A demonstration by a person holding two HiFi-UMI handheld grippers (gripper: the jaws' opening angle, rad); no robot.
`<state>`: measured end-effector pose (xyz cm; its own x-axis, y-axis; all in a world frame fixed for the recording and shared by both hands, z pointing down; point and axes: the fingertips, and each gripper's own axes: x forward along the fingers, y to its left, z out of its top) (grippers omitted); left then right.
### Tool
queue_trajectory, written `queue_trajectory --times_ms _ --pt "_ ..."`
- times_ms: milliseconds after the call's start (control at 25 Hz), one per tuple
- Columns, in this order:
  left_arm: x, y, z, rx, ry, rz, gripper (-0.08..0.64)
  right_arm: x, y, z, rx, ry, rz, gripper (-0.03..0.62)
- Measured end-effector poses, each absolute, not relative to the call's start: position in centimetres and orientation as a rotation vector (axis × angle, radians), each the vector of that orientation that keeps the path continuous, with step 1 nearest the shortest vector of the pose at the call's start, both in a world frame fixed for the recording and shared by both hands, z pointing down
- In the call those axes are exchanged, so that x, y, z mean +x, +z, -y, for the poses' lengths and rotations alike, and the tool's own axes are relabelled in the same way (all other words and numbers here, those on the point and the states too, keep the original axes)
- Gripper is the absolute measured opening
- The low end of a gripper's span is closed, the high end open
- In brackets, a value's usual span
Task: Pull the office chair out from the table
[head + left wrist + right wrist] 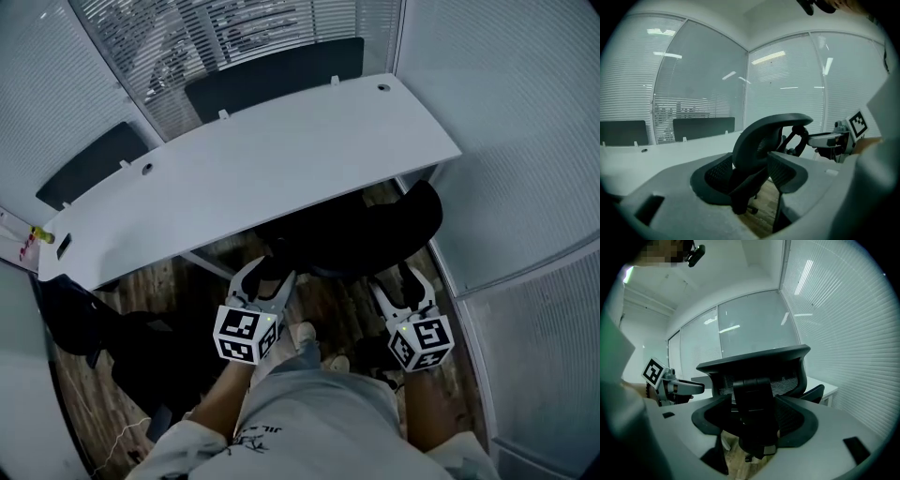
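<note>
Two wide-open sets of fingers, left gripper (267, 281) and right gripper (401, 286), grip nothing just below the office chair (366, 234) at lower centre, its front tucked under the counter (262, 159); pull judged partly done, more travel left.

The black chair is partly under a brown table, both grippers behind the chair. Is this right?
No: the table is white, as the head view shows. The black chair is partly under it, the left gripper and right gripper behind it.
</note>
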<state>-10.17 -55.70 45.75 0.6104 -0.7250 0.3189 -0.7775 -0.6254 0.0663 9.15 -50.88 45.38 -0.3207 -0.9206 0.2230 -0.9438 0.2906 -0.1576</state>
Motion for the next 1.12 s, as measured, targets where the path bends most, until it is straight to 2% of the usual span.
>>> queue_trajectory --times_ms 320,1120 --pt "-9.5 46.6 59.1 2.676 0.434 1.131 0.27 8.5 46.0 52.5 1.778 0.391 2.419 0.262" --pt "-6.5 48.4 59.9 2.722 0.515 0.949 0.238 9.1 47.5 54.0 1.696 0.333 2.318 0.27"
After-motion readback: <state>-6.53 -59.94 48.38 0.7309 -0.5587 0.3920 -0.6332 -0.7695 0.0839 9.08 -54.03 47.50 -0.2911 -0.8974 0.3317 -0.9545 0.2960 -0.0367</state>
